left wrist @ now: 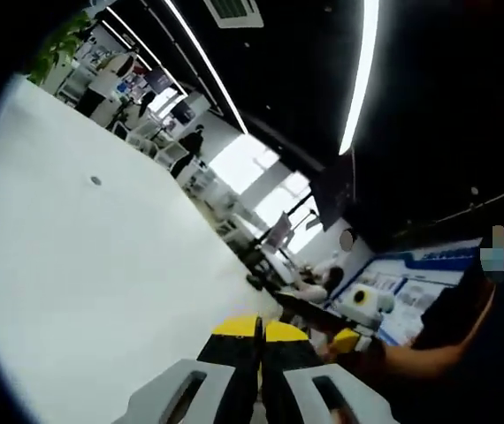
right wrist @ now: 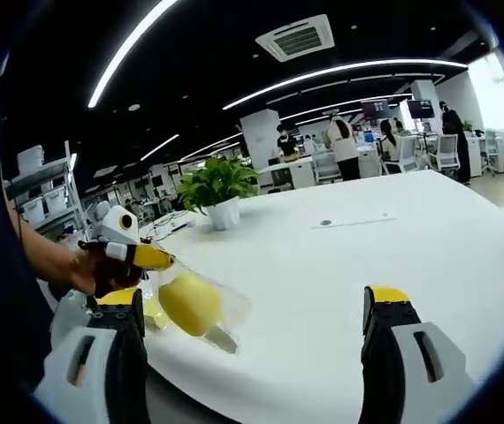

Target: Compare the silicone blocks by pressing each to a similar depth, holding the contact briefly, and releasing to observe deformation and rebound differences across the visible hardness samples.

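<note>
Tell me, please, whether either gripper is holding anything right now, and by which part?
Nothing is held. The left gripper has its jaws shut together with nothing between them. The right gripper is open above the white table, the yellow object beside its jaw.

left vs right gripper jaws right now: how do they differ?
The left gripper has its jaws closed together, tips touching; the right gripper has its jaws spread wide apart. The left gripper's view looks along the white table at a steep tilt, while the right gripper's looks across it nearly level. Both have yellow-tipped black jaws and hold nothing.
</note>
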Available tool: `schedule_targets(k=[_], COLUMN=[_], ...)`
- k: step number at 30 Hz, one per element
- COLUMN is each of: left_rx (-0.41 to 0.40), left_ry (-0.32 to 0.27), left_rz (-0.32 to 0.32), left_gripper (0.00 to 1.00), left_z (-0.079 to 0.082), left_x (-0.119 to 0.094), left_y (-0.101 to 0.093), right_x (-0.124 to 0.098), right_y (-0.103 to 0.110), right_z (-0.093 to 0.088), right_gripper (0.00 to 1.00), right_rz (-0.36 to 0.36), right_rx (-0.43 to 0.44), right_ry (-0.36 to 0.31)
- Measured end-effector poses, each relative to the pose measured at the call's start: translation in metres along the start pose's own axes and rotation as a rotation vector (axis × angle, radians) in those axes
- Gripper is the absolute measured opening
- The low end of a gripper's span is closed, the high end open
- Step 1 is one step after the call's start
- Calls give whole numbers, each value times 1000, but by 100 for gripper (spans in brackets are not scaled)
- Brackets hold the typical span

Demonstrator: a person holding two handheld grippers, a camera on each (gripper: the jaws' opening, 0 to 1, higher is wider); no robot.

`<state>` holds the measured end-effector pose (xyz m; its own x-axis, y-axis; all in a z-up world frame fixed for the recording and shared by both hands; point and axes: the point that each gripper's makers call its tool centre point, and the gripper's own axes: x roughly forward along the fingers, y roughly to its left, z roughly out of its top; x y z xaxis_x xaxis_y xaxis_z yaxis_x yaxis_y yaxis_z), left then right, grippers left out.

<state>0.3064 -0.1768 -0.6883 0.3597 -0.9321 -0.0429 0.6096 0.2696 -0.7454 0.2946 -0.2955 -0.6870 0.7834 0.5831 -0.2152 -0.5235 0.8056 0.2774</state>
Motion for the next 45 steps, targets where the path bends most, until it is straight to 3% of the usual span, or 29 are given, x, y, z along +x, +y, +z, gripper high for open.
schedule_targets(k=[3, 4, 9, 20, 27, 29, 38, 43, 45], left_rx=[-28, -35, -69, -95, -31, 8, 76, 63, 10], left_ry=[8, 12, 11, -17, -37, -30, 8, 28, 22], left_rz=[5, 3, 14, 85, 201, 276, 355, 378, 398], left_gripper=[0, 0, 0, 0, 0, 0, 0, 0, 0], left_z=[-7, -10, -17, -6, 3, 4, 3, -1, -3], left_x=[0, 0, -1, -9, -15, -21, -28, -27, -23], left_y=[7, 9, 16, 50, 79, 94, 120, 134, 141], right_x=[-2, -2, -2, -2, -3, -2, -3, -5, -6], right_y=[-1, -1, 6, 8, 6, 7, 16, 15, 13], right_z=[-7, -18, -21, -20, -19, -18, -12, -14, -16], right_gripper=[97, 96, 96, 97, 96, 96, 96, 96, 96], right_rz=[1, -1, 7, 14, 10, 10, 22, 15, 10], right_rx=[26, 38, 25, 26, 27, 30, 1, 10, 14], right_ry=[-1, 48, 50, 45, 47, 48, 47, 46, 49])
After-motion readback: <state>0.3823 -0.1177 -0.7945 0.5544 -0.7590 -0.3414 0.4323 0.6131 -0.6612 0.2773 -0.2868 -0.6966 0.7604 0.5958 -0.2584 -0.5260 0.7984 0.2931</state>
